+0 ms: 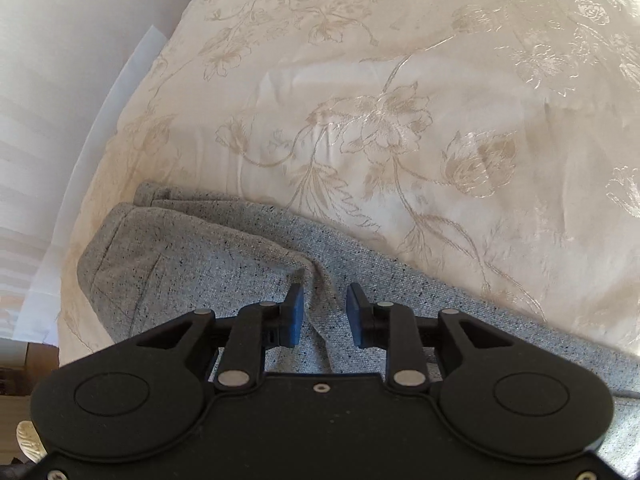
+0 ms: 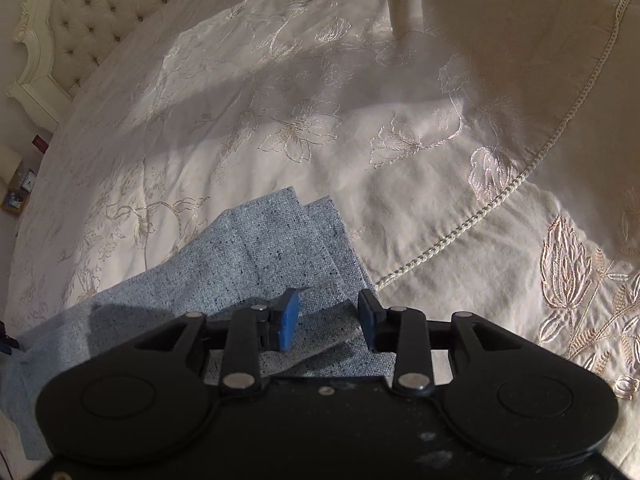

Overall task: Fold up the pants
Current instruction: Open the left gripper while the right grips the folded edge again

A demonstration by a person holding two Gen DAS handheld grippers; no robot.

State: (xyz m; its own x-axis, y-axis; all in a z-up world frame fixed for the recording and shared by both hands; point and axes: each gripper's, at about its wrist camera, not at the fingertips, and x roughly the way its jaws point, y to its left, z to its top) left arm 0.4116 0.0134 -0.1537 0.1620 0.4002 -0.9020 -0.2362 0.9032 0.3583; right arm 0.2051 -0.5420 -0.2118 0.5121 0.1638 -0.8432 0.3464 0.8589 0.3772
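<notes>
Grey speckled pants (image 1: 208, 256) lie on a cream embroidered bedspread (image 1: 380, 100). In the left wrist view the waist end is folded over at the left, with a crease running under my left gripper (image 1: 325, 300). That gripper is open and hovers just over the cloth, holding nothing. In the right wrist view the two leg cuffs (image 2: 304, 220) lie stacked, one slightly offset from the other. My right gripper (image 2: 329, 304) is open above the leg fabric (image 2: 224, 264) near the cuffs, with a fold of cloth lying between its fingers.
The bedspread (image 2: 360, 140) covers the bed all around the pants. A tufted cream headboard (image 2: 88, 20) stands at the far left in the right wrist view. A corded seam (image 2: 500, 196) crosses the cover at right. The bed's left edge and a pale wall (image 1: 48, 120) show in the left wrist view.
</notes>
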